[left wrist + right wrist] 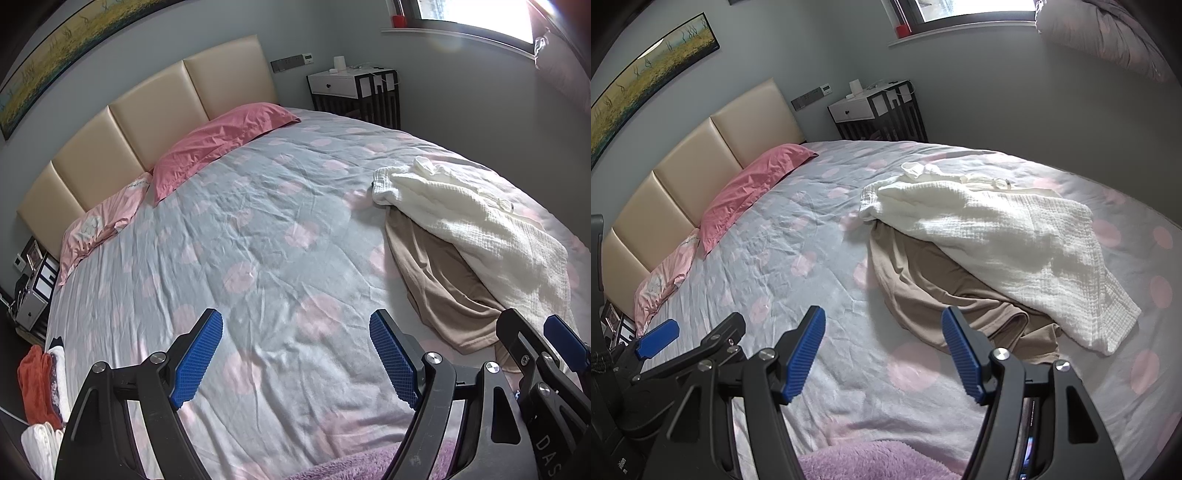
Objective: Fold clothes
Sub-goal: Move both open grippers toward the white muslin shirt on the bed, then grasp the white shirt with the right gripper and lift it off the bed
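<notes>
Crinkled white waffle-weave cloth [1008, 236] lies rumpled over a smooth tan garment [934, 284] on our bed's dotted grey-and-pink duvet [798, 258] — right of centre. We hold the left gripper [295, 358] and right gripper [882, 354] spread wide, ribbed blue pads [805, 354] empty — above the duvet.

Legible marking is appearing in one place only: white capitals "DAS" are showing on the black body of the right gripper [546, 354], at the lower right of the left wrist view, cut off by the frame edge. Small print is showing on the pale pink pillowcase [138, 184] beside the headboard, too blurred for reading.
</notes>
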`<control>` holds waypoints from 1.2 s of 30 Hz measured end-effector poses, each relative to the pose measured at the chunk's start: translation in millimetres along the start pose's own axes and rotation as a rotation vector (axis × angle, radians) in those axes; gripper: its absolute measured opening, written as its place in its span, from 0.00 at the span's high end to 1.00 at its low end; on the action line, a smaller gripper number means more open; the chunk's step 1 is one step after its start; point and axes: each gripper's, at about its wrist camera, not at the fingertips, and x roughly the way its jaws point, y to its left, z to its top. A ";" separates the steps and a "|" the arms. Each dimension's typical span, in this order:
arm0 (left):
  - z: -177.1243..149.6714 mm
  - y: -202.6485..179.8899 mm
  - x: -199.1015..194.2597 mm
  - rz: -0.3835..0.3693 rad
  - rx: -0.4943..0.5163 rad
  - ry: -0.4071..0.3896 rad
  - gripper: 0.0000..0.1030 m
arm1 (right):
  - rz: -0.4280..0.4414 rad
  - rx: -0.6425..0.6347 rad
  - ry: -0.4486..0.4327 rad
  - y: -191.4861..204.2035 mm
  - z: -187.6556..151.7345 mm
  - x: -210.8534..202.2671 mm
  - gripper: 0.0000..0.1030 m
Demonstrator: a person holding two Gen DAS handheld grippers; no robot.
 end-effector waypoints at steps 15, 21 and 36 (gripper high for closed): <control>-1.4 38.7 19.0 0.001 -0.060 0.048 0.19 | 0.042 -0.160 0.052 -7.8 40.1 29.6 0.37; -9.2 72.6 34.7 0.043 -0.099 0.078 0.19 | 0.019 -0.346 0.117 -24.5 74.6 76.0 0.37; -62.7 158.0 85.4 0.125 -0.266 0.231 0.19 | -0.215 -0.422 0.292 -118.0 91.1 243.3 0.63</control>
